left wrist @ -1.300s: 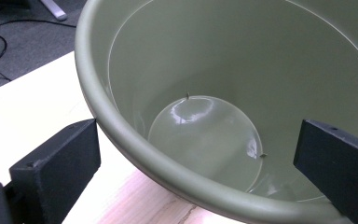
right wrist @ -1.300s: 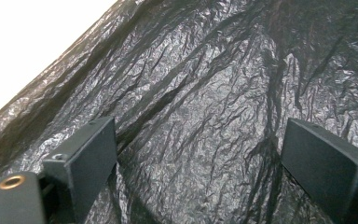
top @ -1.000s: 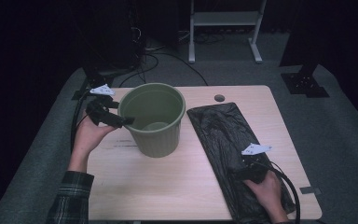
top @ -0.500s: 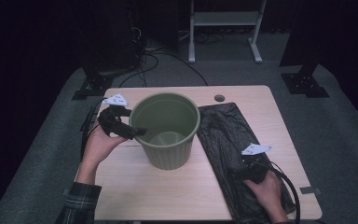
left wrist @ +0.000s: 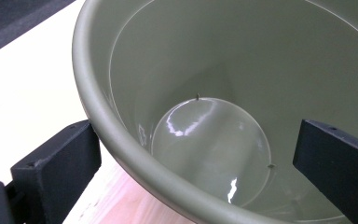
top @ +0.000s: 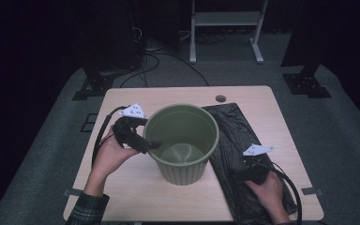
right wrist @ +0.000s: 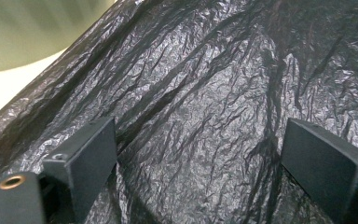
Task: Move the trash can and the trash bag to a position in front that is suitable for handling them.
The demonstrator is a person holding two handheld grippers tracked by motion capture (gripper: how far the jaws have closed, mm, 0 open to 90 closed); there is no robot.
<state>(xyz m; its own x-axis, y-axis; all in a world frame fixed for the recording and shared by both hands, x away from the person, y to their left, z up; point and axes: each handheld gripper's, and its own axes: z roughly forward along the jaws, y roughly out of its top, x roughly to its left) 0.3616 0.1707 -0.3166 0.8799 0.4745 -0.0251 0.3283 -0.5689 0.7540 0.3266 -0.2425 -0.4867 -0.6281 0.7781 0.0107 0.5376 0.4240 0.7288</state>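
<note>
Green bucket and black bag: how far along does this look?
Early. Done: the green bucket stands upright beside the black bag, its near edge overlapping the bag. In hand: the left tool straddles the bucket rim, one jaw inside, one outside; the jaws look wide. Left: the bag lies flat and crumpled, with the right tool open over it, gripping nothing, so lining, if intended, is undone.

A light wooden table [top: 136, 201] stands on grey floor [top: 342, 140]. On it sit a green bucket [top: 183, 140] and, touching it, a black bag [top: 229, 136].
</note>
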